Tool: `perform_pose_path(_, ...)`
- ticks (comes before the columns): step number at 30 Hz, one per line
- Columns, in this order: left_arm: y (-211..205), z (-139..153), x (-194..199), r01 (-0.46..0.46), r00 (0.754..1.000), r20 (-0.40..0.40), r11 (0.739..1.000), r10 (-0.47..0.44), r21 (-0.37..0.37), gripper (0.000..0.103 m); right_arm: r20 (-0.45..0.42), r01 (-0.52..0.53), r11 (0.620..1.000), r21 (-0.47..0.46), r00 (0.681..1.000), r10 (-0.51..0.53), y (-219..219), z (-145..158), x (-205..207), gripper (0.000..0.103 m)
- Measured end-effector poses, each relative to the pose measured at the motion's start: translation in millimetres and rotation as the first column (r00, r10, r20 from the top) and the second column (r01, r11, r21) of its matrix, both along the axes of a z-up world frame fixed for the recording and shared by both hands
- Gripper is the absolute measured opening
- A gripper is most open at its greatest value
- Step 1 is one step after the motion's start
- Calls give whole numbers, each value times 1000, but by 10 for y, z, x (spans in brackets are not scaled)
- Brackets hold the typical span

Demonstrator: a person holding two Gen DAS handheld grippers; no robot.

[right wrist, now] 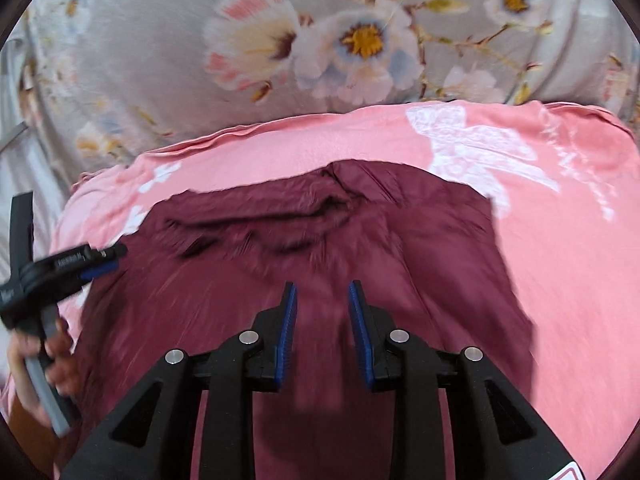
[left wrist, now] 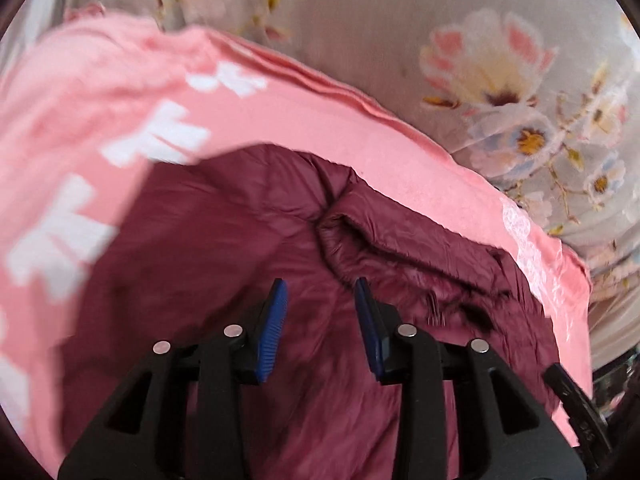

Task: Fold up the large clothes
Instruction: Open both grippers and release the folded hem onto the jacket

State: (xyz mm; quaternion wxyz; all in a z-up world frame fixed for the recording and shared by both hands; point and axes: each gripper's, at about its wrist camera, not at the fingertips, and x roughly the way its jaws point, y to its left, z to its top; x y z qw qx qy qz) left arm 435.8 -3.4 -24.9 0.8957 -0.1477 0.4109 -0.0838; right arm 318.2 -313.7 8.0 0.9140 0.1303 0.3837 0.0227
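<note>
On my left side I hold the left gripper (left wrist: 321, 304), its blue-padded fingers spread apart with nothing between them. It hangs over the dark maroon, shiny padded jacket (left wrist: 248, 240), which lies on top of the pink cloth with white printed letters (left wrist: 132, 120). All of this rests on a grey bedsheet with a flower pattern (left wrist: 400, 32).

The jacket is directly under and ahead of my fingers. Its fur-trimmed collar (left wrist: 400, 256) lies a little forward and to the right of the left gripper, running across the view.

On my right side the right gripper (right wrist: 322, 308) is also released, with empty fingers, above the middle of the same jacket (right wrist: 400, 264). From here the collar (right wrist: 256, 220) is ahead and to the left, so I judge it lies between my two tools, and the left one seems nearer to it. In the right wrist view I see my left hand (right wrist: 36, 360) with its tool at the jacket's left edge.

Nothing stands in the way. Only the pink cloth below might be caught together with the jacket.
</note>
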Motion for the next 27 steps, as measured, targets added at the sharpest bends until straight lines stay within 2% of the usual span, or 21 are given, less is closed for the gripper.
perform_pose_path(2,104,208,-287,29,1000,12,999,-29,30,40,11,-6,1000,4,1000,6,-35,58,-303,33)
perform_pose_path(3,152,284,-411,35,999,12,999,-36,40,51,9,-4,1000,-8,1000,4,-56,93,-531,35)
perform_pose_path(5,294,419,-734,36,999,21,998,-37,54,62,33,7,1000,-28,999,-7,-116,167,-1025,46)
perform_pose_path(7,463,478,-1059,41,999,27,996,-44,77,66,43,34,999,-36,999,-32,-179,183,-1417,54)
perform_pose_path(10,839,452,-1615,28,1000,1,993,-28,119,73,46,95,995,-17,994,-94,-372,170,-2137,60)
perform_pose_path(14,1238,291,-2181,-13,999,-43,995,18,102,77,21,190,981,48,981,-191,-635,31,-2942,64)
perform_pose_path(16,1372,176,-2436,-27,997,-67,994,34,102,77,2,220,971,96,975,-221,-701,-64,-3209,66)
perform_pose_path(19,1459,30,-2714,-35,995,-96,996,42,82,78,-36,266,947,182,964,-264,-796,-272,-3516,68)
perform_pose_path(23,1588,-221,-2950,-74,988,-138,997,70,-26,79,-56,295,925,239,955,-291,-830,-467,-3605,69)
perform_pose_path(25,1632,-310,-2972,-97,987,-133,994,89,-50,80,-59,328,907,263,944,-324,-861,-537,-3585,72)
perform_pose_path(27,1603,-312,-2969,-99,990,-102,994,94,-43,82,-61,361,889,283,932,-358,-882,-590,-3592,73)
